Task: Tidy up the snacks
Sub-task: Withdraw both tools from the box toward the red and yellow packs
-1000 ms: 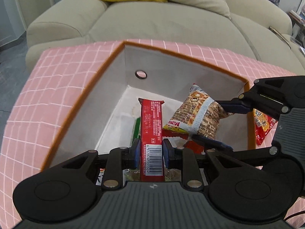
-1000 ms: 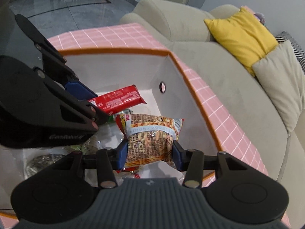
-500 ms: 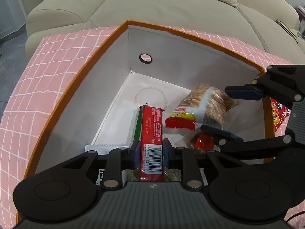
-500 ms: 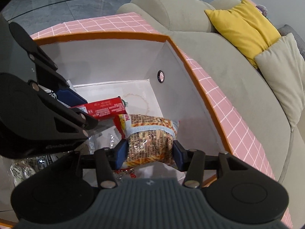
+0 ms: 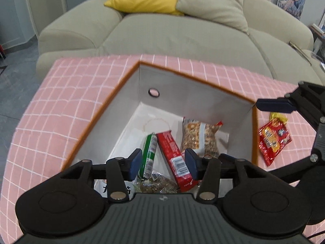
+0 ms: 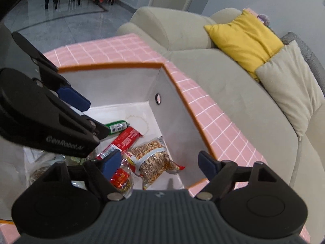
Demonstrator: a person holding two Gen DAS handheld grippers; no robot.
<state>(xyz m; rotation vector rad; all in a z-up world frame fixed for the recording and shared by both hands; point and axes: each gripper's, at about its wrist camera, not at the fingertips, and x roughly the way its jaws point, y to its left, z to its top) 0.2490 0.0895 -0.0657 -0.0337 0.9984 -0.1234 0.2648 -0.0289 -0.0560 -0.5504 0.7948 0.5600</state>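
With both my left gripper (image 5: 162, 163) and right gripper (image 6: 160, 162) spread empty over the box (image 5: 113, 103), I'd lift clear — then fetch the red snack packet (image 5: 273, 140) outside.

A white box (image 5: 203, 103) with an orange rim holds a red bar (image 5: 174, 158), a green packet (image 5: 149, 154) and a peanut bag (image 5: 200, 140). The left gripper (image 5: 162, 165) hovers spread above them. A red pouch (image 5: 273, 140) lies outside the box's right wall.

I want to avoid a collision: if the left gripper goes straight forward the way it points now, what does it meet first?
Probably the long red snack bar lying in the box; it sits between the open fingers of the left gripper, with the green pack beside it. Depth is unclear.
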